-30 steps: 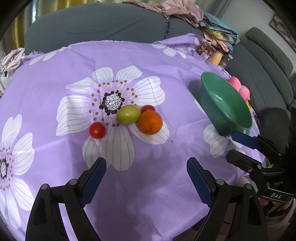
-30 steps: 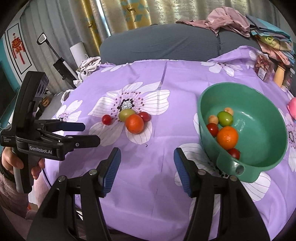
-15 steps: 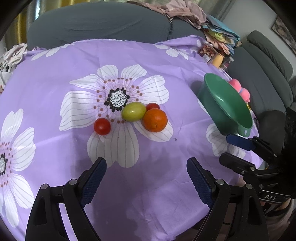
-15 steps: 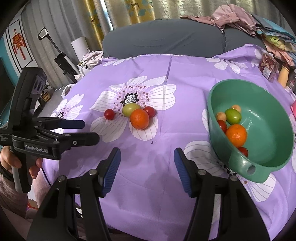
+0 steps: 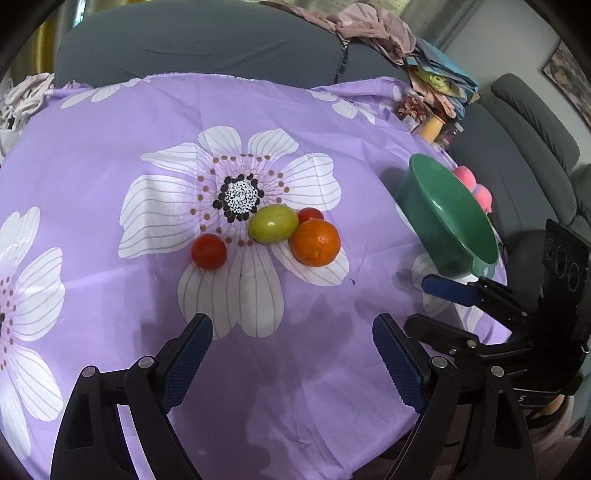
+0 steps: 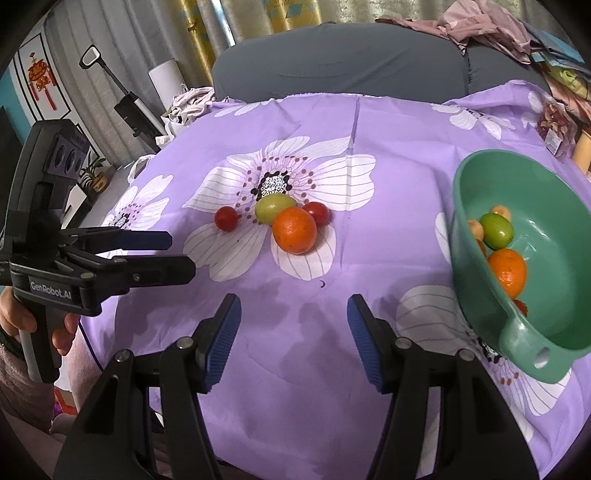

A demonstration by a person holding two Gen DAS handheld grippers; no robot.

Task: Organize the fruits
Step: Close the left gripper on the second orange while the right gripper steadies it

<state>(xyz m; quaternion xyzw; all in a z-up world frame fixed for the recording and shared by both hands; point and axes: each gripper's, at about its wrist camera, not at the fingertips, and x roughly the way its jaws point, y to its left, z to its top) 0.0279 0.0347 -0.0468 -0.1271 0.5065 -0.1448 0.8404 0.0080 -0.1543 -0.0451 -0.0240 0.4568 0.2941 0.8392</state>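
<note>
Table [image 5: 110, 147], under a purple flowered cloth: against the view a second ago, the fruit group sits larger and lower in both wrist views, and the green bowl [image 6: 554, 192] lies further toward 3 o'clock in the right wrist view. Grey sofa [image 5: 184, 40] borders the table's far edge at 12 o'clock, with piled clothes [image 5: 373, 29] at 1 o'clock. The bowl stands near the table's right edge and holds an orange, a green fruit and several small fruits.

Left claw [image 5: 291, 363]: jaws wide apart, nothing between them, above bare cloth. Right claw [image 6: 293, 341]: jaws partly apart, nothing between them, also above bare cloth; it shows at 4 o'clock in the left wrist view. A hand [image 6: 22, 321] grips the left claw's handle at 8 o'clock in the right wrist view.

Open cloth separates both claws from the fruit. On the central white flower: orange [image 5: 315, 242] touching green fruit [image 5: 273, 224]; small tomato [image 5: 311, 214] behind them; second tomato [image 5: 208, 251] apart at 9 o'clock of the group.
</note>
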